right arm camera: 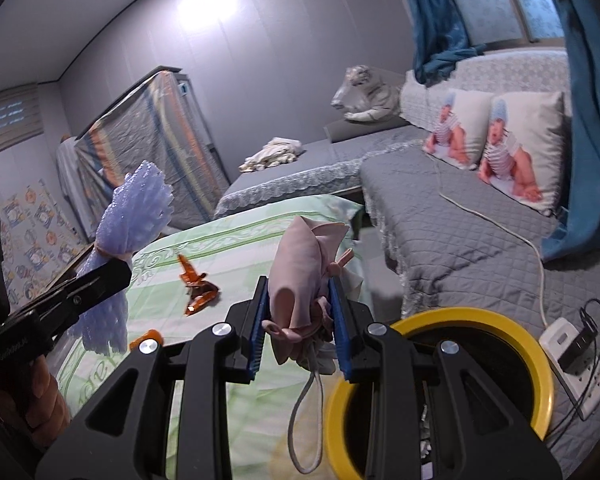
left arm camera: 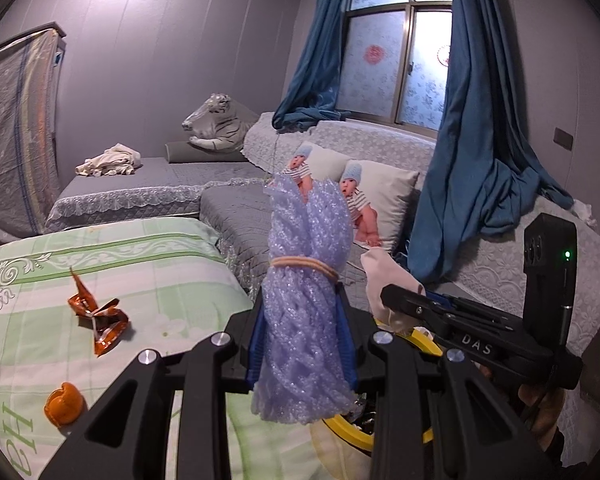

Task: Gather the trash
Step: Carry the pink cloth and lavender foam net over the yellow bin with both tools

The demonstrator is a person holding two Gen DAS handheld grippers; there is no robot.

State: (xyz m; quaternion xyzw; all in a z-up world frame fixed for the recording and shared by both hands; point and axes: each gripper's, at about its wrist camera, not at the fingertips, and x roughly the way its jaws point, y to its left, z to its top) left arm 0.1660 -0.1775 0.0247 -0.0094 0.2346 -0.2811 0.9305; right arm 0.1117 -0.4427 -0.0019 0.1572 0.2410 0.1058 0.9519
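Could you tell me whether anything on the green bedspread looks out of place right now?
Yes: a crumpled orange wrapper and a small orange piece lie loose on the green bedspread, apart from each other. They look like litter on otherwise tidy bedding.

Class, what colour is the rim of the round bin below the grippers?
Yellow: the round bin's rim shows best in the right wrist view.
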